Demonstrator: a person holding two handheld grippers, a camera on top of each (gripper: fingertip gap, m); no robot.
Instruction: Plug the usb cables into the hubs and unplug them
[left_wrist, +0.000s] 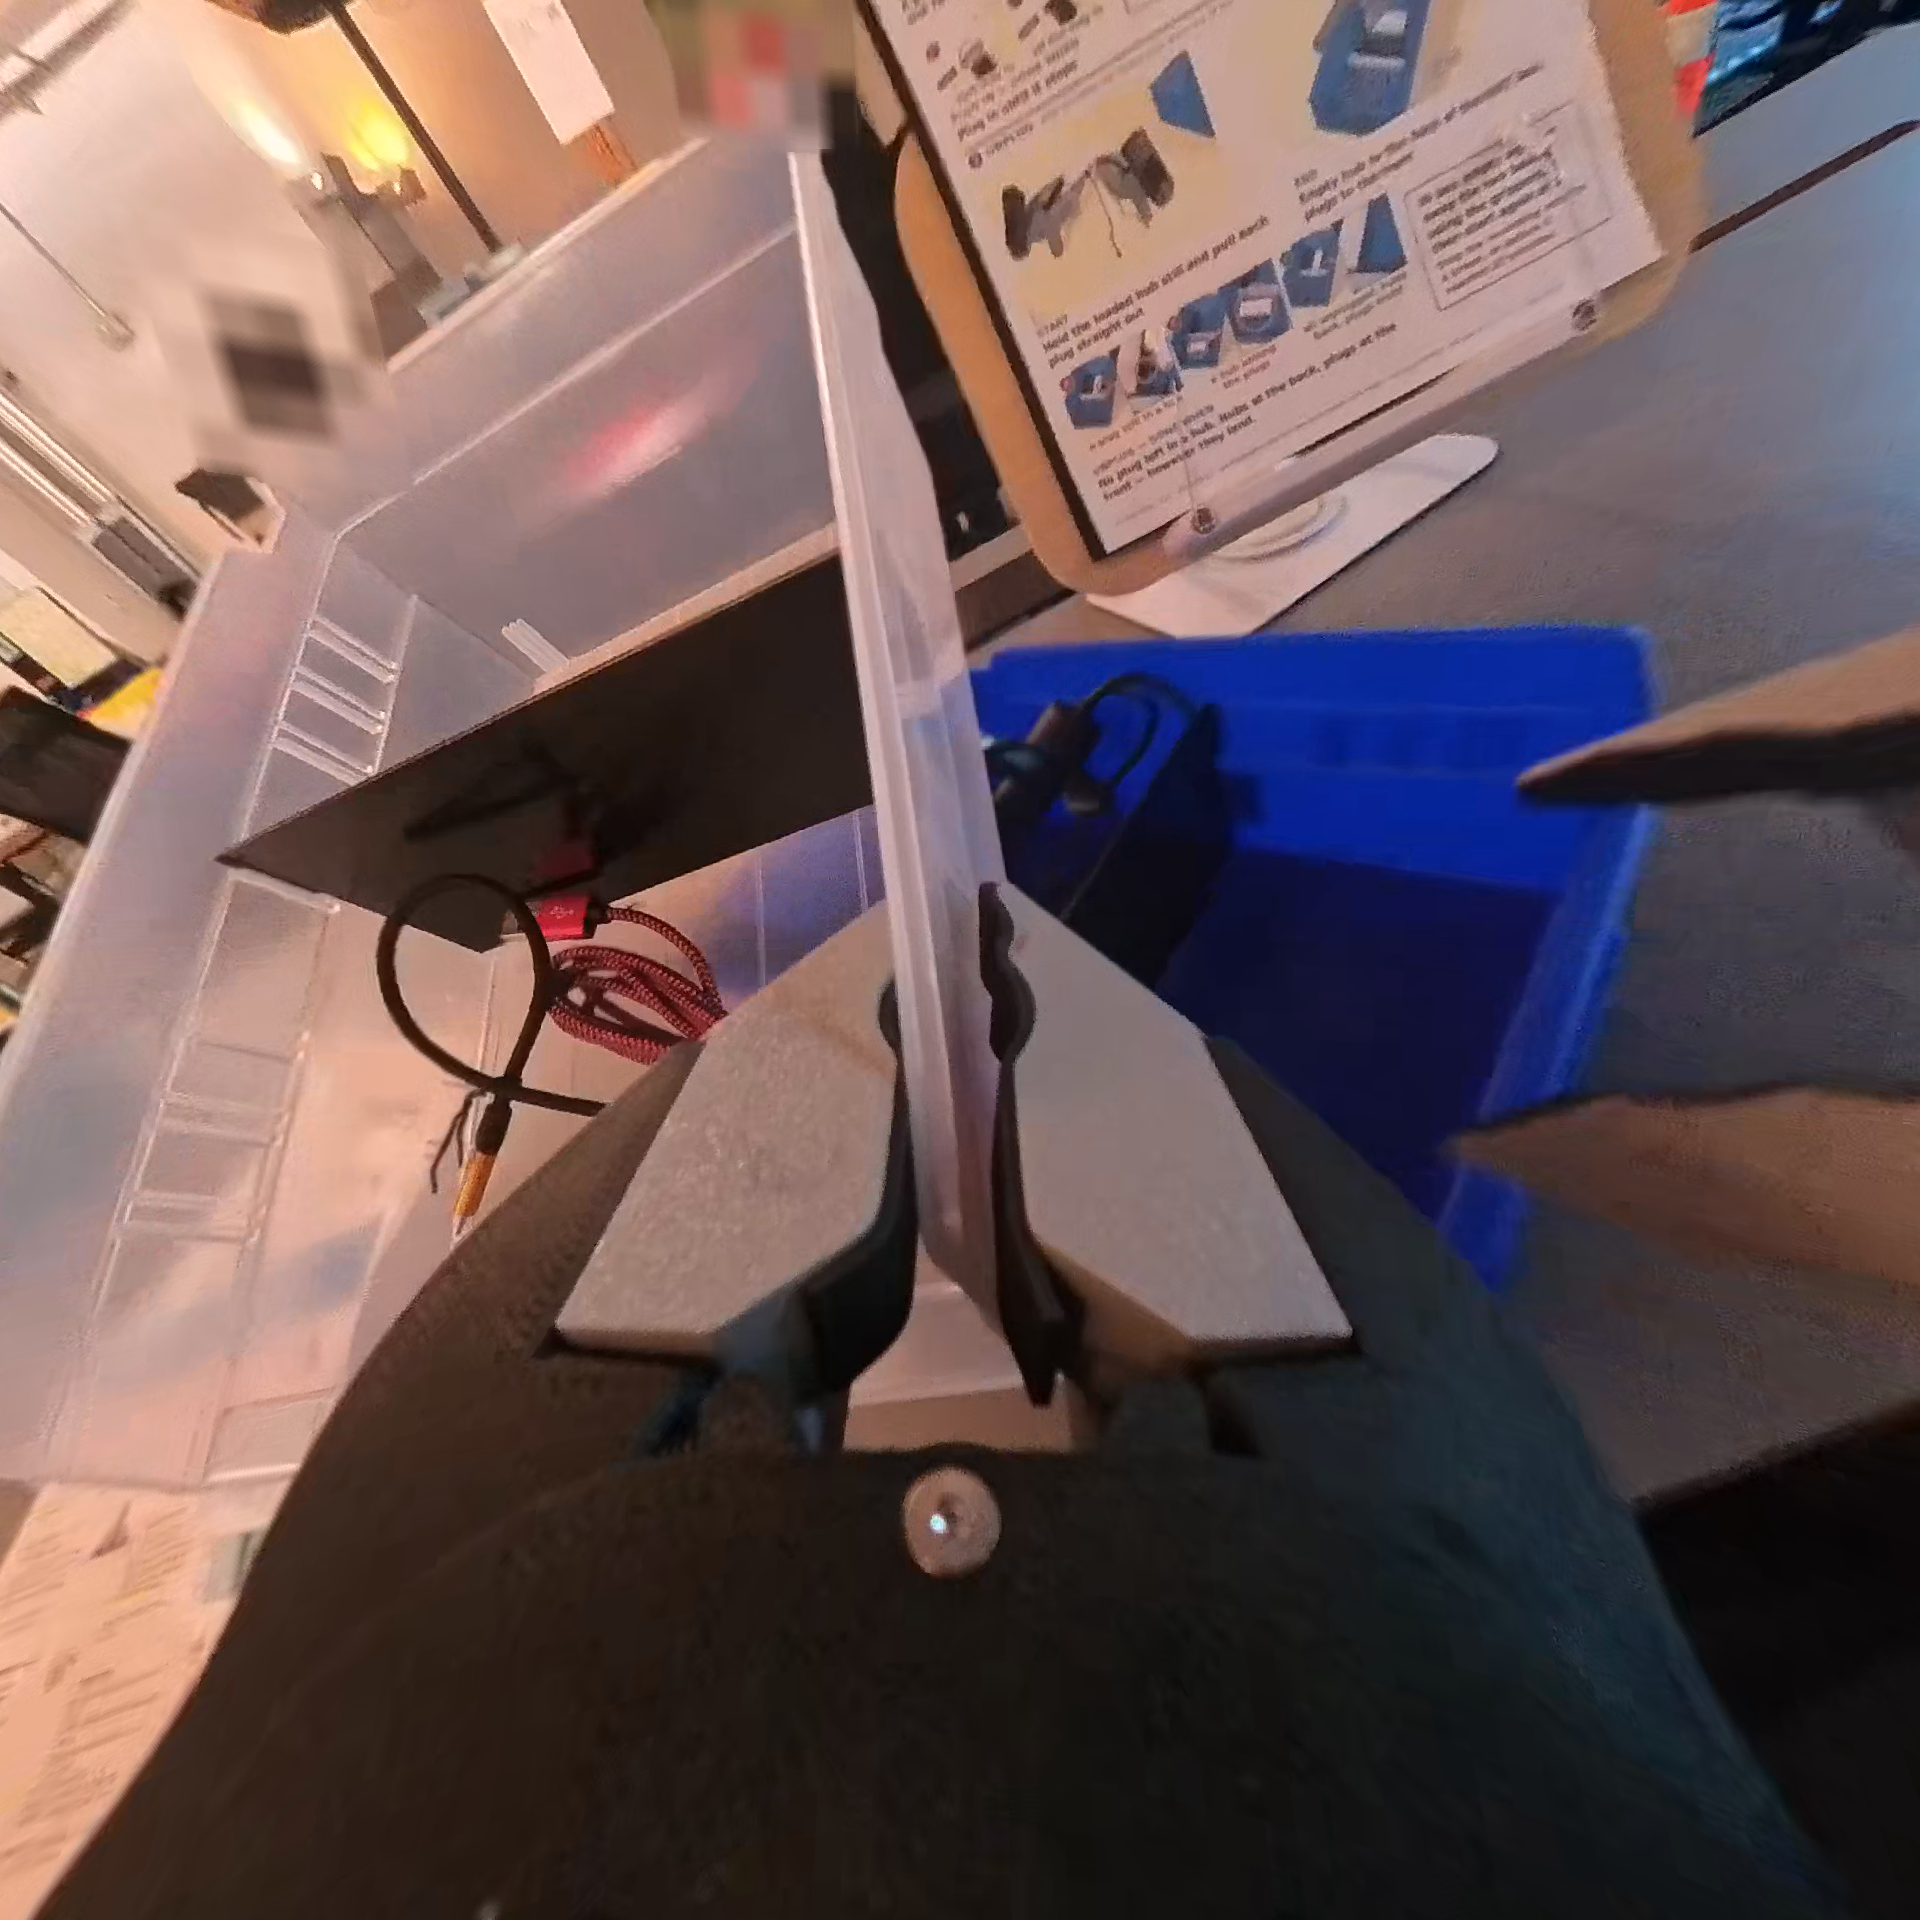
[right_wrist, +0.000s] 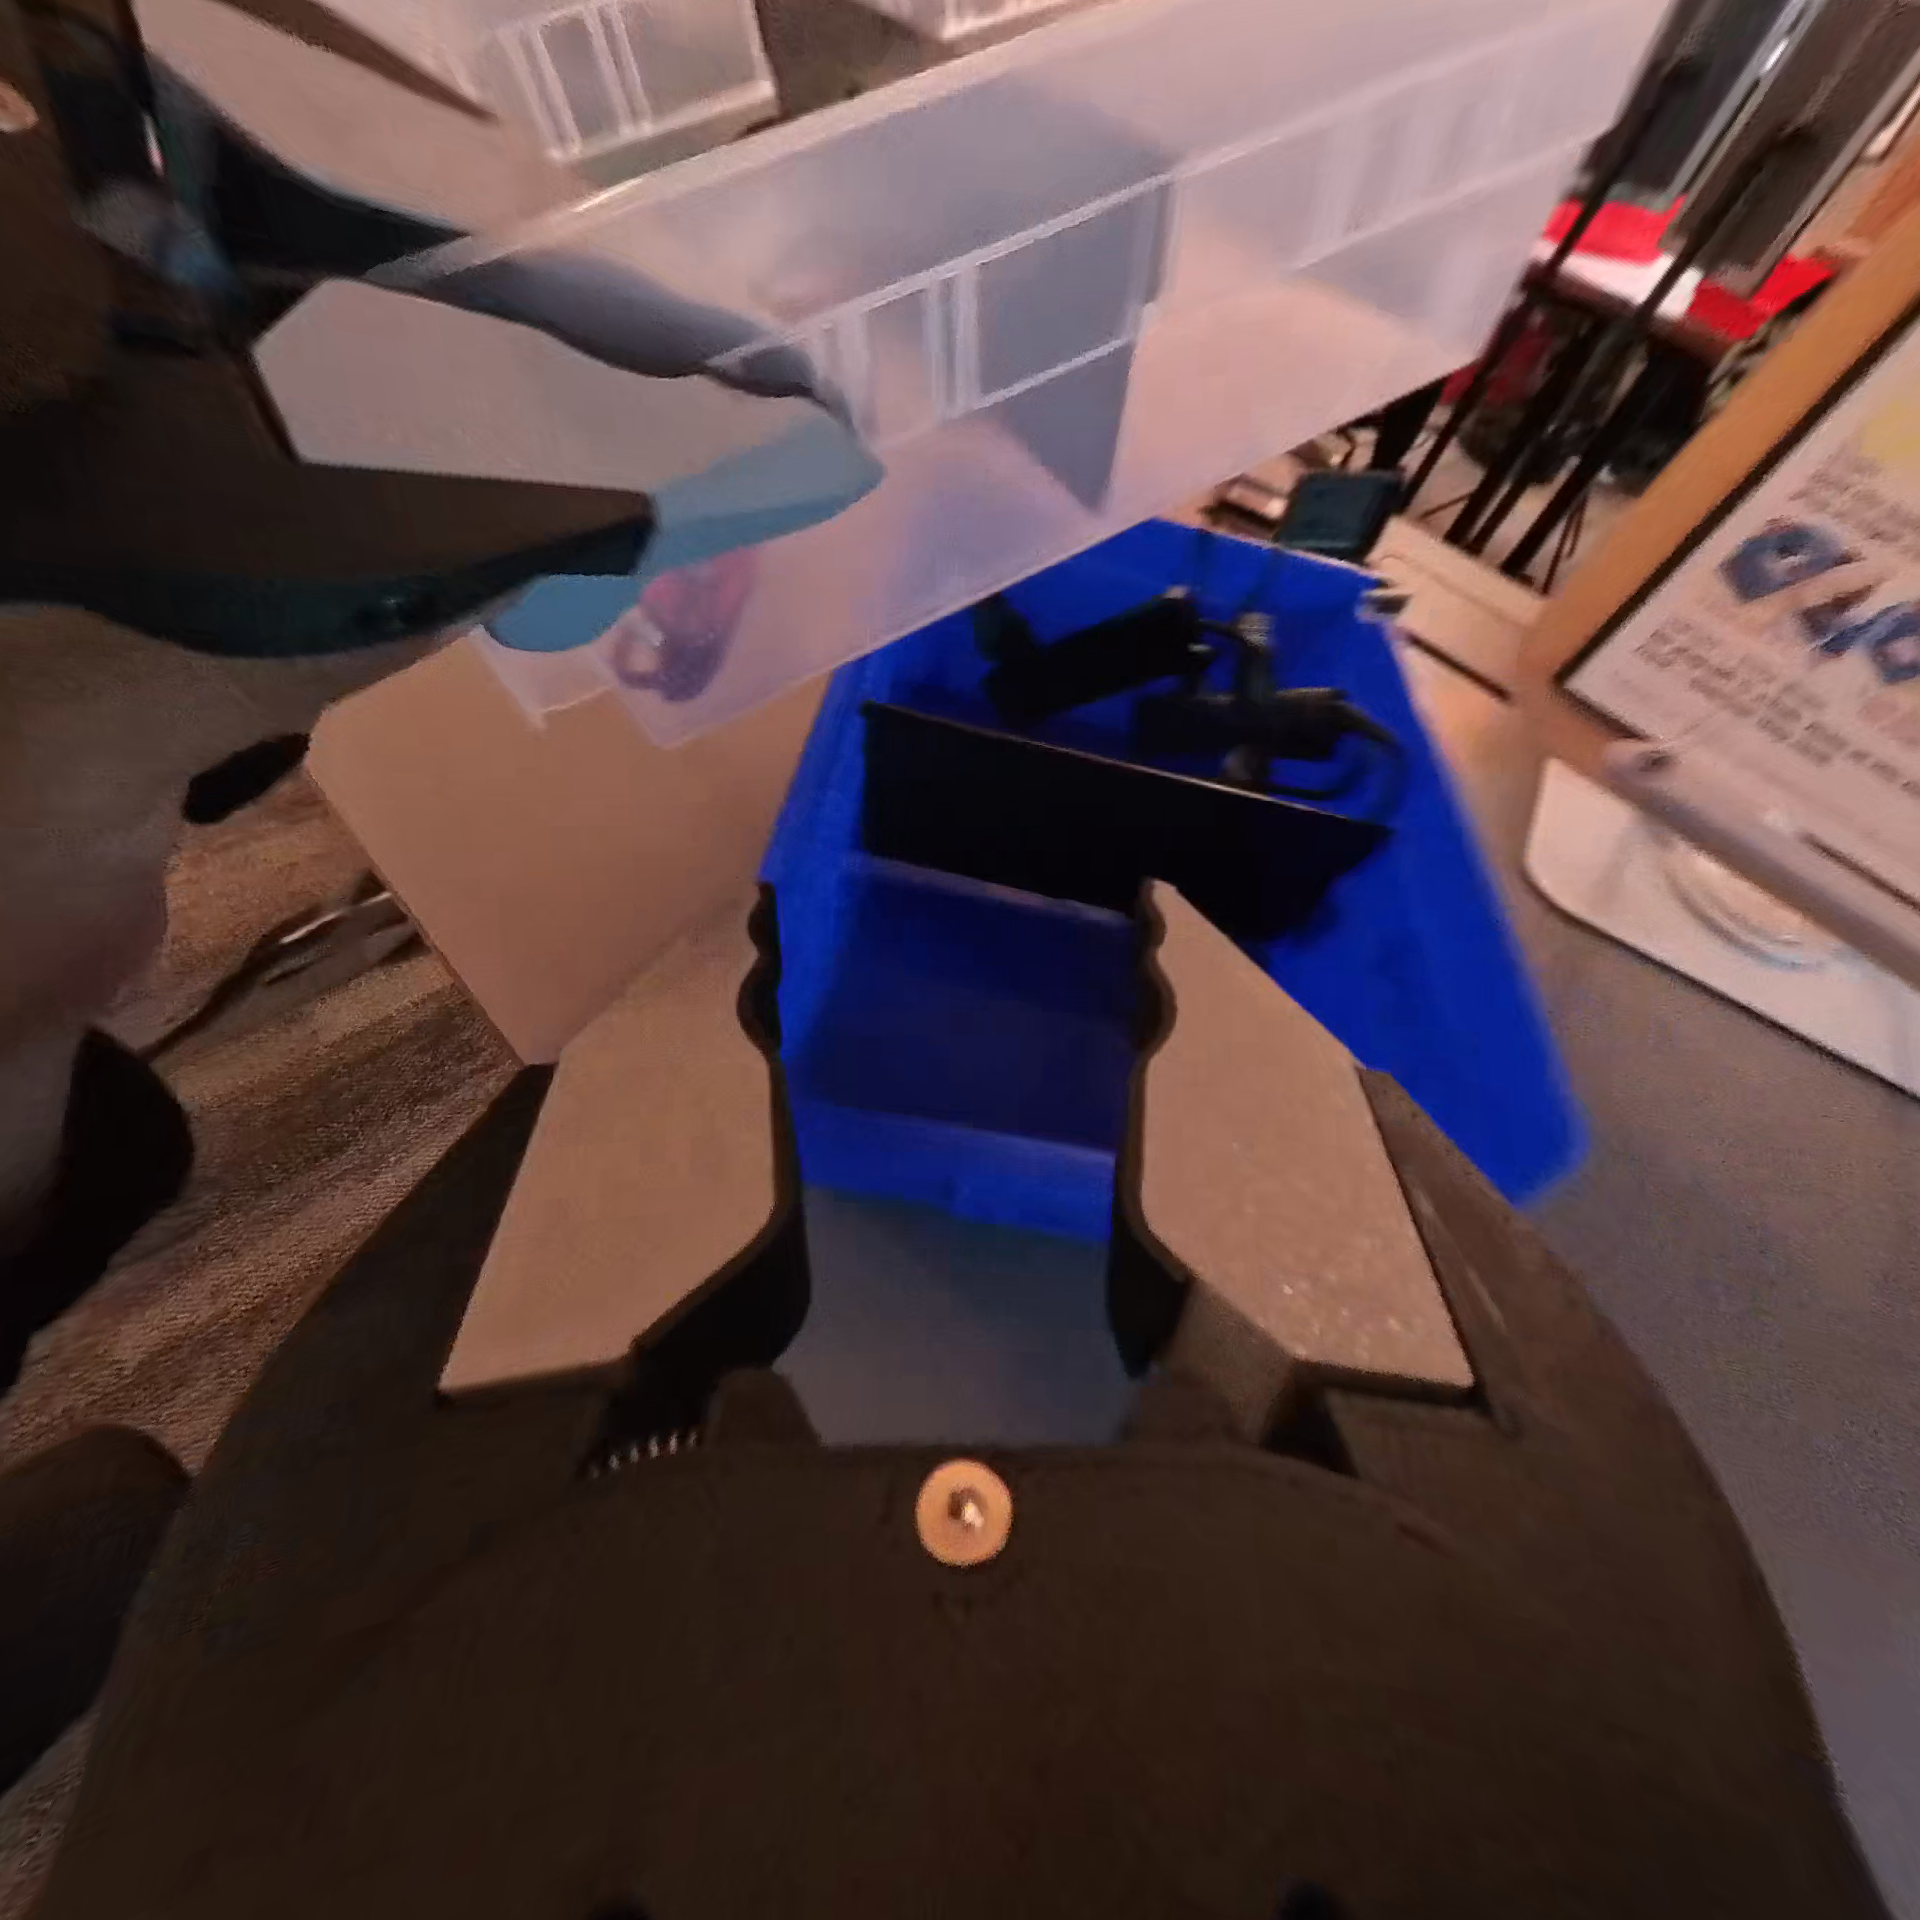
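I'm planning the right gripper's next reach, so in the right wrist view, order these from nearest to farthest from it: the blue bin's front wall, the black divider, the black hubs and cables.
From the right gripper, nearest first:
1. Blue bin front wall, low between the fingers.
2. Black divider, across the bin's middle.
3. Black hubs and cables, in the back compartment.

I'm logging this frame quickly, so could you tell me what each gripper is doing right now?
Left gripper: shut on the wall of the clear plastic bin.
Right gripper: open, holding nothing, in front of the blue bin.
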